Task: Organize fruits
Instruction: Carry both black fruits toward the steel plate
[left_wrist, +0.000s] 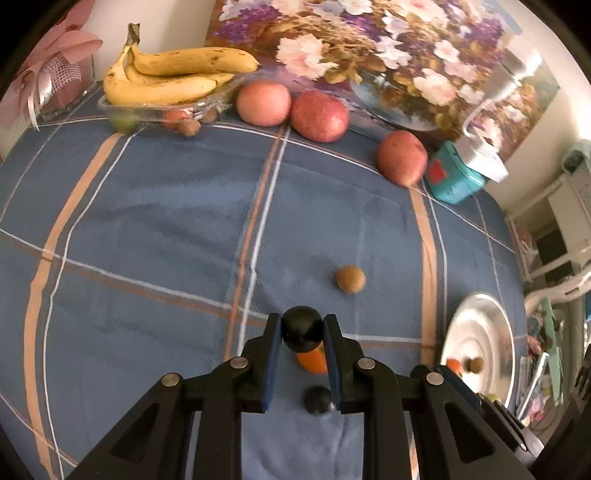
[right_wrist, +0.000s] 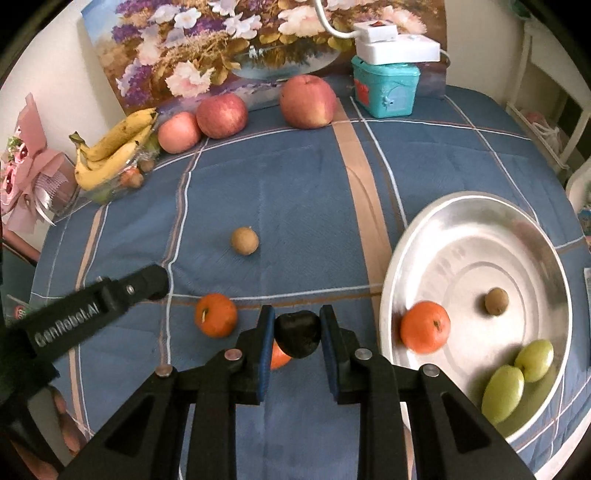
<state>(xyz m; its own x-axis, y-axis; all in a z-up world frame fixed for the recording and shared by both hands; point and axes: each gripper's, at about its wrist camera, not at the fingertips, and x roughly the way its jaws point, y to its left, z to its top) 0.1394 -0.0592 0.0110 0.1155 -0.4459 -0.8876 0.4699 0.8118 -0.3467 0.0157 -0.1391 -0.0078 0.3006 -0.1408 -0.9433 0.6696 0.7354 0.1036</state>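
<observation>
Carrying two at once right now: my left tongs (left_wrist: 302, 332) are clamped on a small round dark fruit (left_wrist: 302, 328), near black and glossy, and my right tongs (right_wrist: 297, 332) are pinched on another dark, slightly heart-shaped fruit (right_wrist: 297, 334). Both look lifted clear of the blue checked cloth on the desk (right_wrist: 295, 192).

Next up, I'd say, is swinging both over to the round shiny metal tray (right_wrist: 476, 221) on the right and letting go gently so they don't roll. The tray already holds one orange tangerine (right_wrist: 424, 326), a small brown round fruit (right_wrist: 496, 301) and two green oval fruits (right_wrist: 517, 376).

Left on the cloth: another tangerine (right_wrist: 215, 314), a brown one (right_wrist: 244, 240), one more dark fruit (left_wrist: 318, 399) and a tangerine (left_wrist: 312, 360) under my left tongs.
</observation>
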